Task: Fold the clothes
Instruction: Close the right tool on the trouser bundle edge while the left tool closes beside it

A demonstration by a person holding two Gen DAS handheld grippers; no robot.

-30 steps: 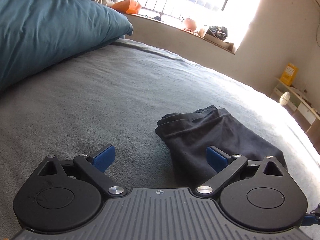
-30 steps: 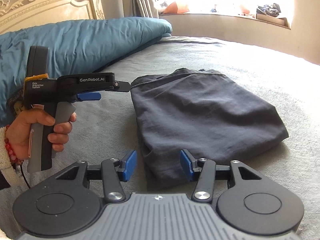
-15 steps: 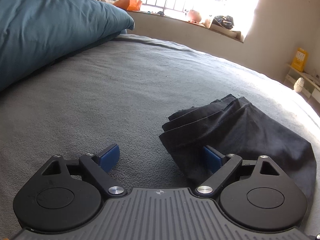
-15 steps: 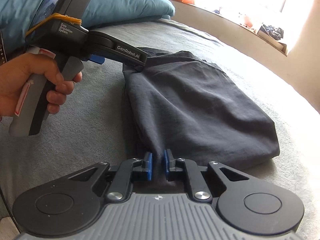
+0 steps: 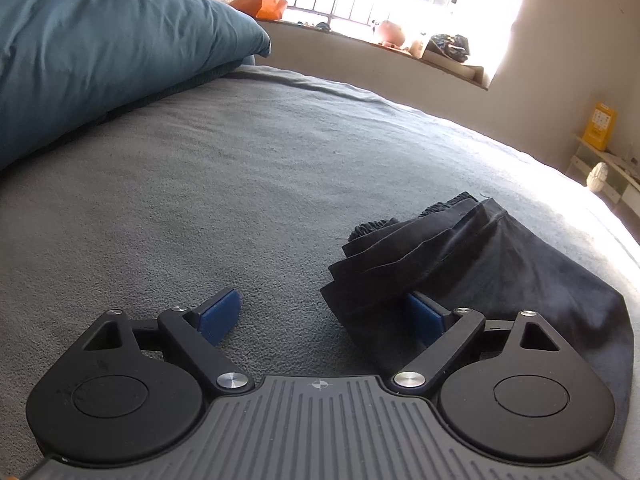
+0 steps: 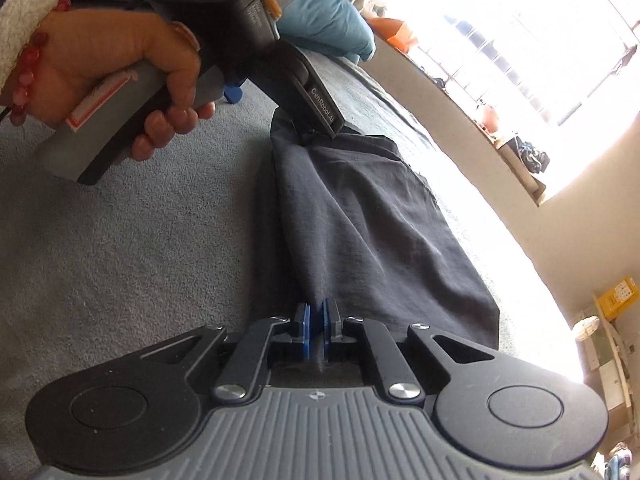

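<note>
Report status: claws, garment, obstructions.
Right claw shut on dark garment edge. Left claw open at its corner. Bed ahead shows no obstruction.

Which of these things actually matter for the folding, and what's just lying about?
In use:
dark garment
right gripper, shut on its edge
left gripper, open at its corner

Lying about:
teal pillow
orange bag
yellow box

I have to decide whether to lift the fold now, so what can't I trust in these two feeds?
- Right claw, right wrist view: pads shut on the dark garment; how much cloth is pinched is hidden between them.
- Left claw, left wrist view: open; its right pad sits behind a cloth corner, contact unclear.
- Right wrist view: the left claw's body hides its tips.
- Garment's near edge: hidden by both claw bodies.
</note>
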